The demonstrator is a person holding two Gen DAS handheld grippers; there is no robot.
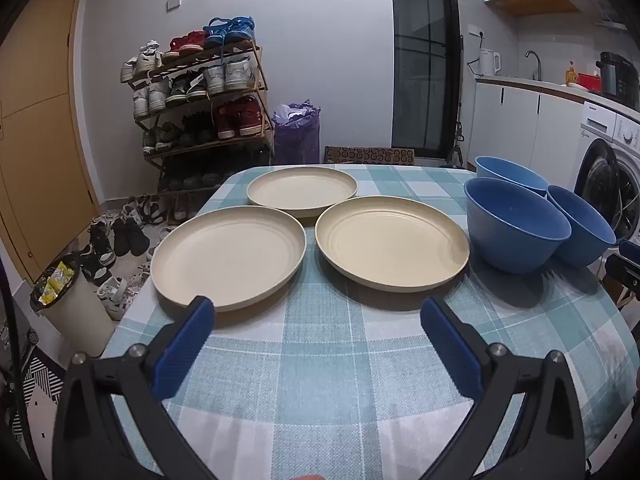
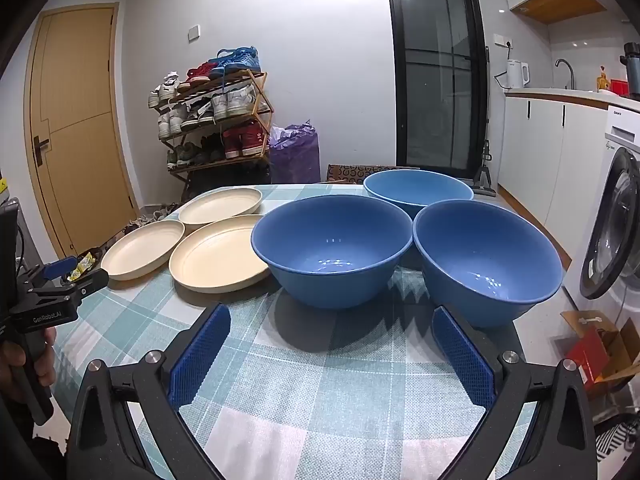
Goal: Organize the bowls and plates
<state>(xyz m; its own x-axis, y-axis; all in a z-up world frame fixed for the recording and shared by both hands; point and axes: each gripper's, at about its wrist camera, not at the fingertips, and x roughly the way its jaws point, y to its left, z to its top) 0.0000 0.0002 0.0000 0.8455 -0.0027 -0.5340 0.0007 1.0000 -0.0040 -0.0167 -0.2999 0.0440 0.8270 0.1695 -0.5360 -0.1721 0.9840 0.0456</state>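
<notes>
While both tools hover short of the crockery, the left hand-held gripper (image 1: 318,314) and the right hand-held gripper (image 2: 332,320) stand spread to their widest, nothing between their blue pads and nothing held. Ahead of the left hand-held gripper, three cream plates lie flat on the checked worktop (image 1: 320,380): the near-left plate (image 1: 228,256) just beyond its left finger, the near-right plate (image 1: 392,242) just beyond its right finger, and the far plate (image 1: 302,192) behind and between them, its front edge apparently overlapped by the rims of the other two. Ahead of the right hand-held gripper sit three blue bowls, upright and crowded rim to rim: the left bowl (image 2: 332,248) straight ahead, the right bowl (image 2: 488,260) just past the right finger, the far bowl (image 2: 418,190) behind both. The plates are shallow, matte and low-rimmed; the bowls deep, glossy and sloped. Risks, judged from this layout: a pinch on a thin plate rim could slip or tip the plate; lifting either near plate may drag the far one where rims overlap; the near-left plate lies close to the worktop's left edge and could be pushed off. Seizing one bowl could knock its neighbours, and the right bowl sits close to the worktop's right edge.
</notes>
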